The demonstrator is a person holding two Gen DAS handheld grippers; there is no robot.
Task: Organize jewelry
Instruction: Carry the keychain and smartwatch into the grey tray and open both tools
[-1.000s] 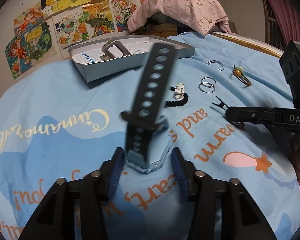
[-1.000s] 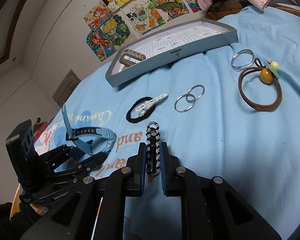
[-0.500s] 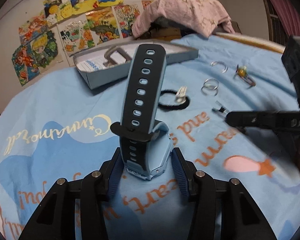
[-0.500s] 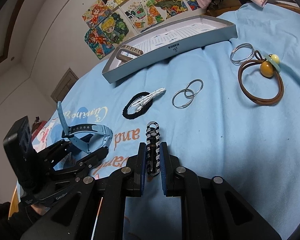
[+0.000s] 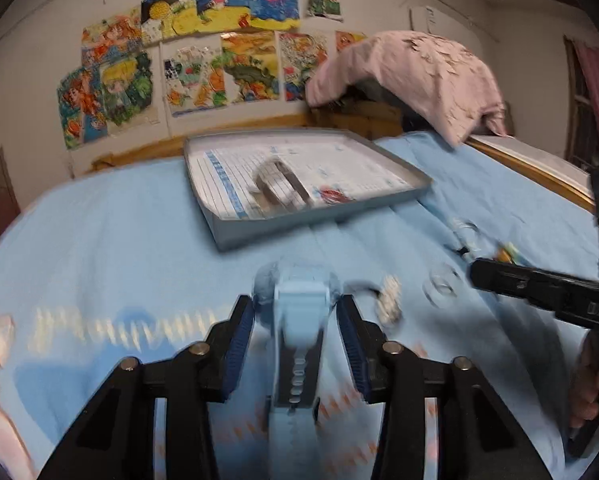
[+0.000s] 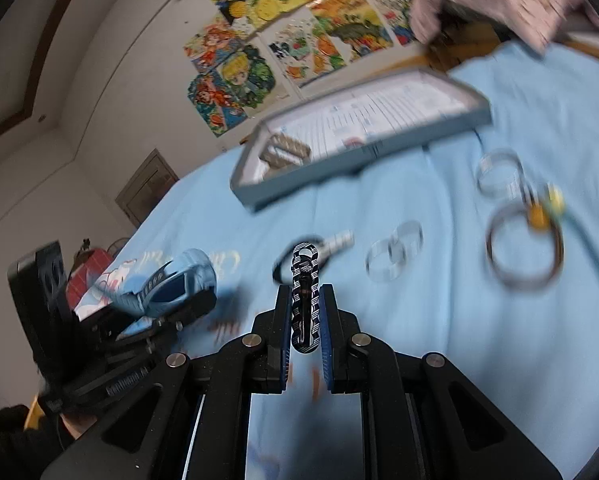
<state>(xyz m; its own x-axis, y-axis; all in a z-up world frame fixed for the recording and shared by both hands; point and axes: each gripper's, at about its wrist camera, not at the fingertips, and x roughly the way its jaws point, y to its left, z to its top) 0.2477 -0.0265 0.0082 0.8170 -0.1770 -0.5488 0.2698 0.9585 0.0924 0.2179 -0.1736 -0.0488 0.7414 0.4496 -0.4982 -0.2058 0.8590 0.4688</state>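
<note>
My left gripper (image 5: 297, 316) is shut on a light blue watch (image 5: 297, 320), whose strap hangs back toward the camera; it also shows in the right wrist view (image 6: 171, 284). My right gripper (image 6: 304, 312) is shut on a black-and-white striped hair clip (image 6: 305, 288), held above the blue sheet. A grey tray (image 5: 319, 216) lies ahead with a tan bracelet (image 5: 279, 184) in it; the tray also shows in the right wrist view (image 6: 339, 168). The view is blurred by motion.
On the sheet lie a black hair tie with a white clip (image 6: 331, 246), linked silver rings (image 6: 395, 256), a silver bangle (image 6: 497, 170) and a brown cord with a yellow bead (image 6: 525, 240). A pink cloth (image 5: 415, 76) covers boxes behind the tray.
My left gripper has lifted and swung toward the tray with the watch; the strap has flopped from upright back toward the camera. My right gripper has also moved forward with the clip.
</note>
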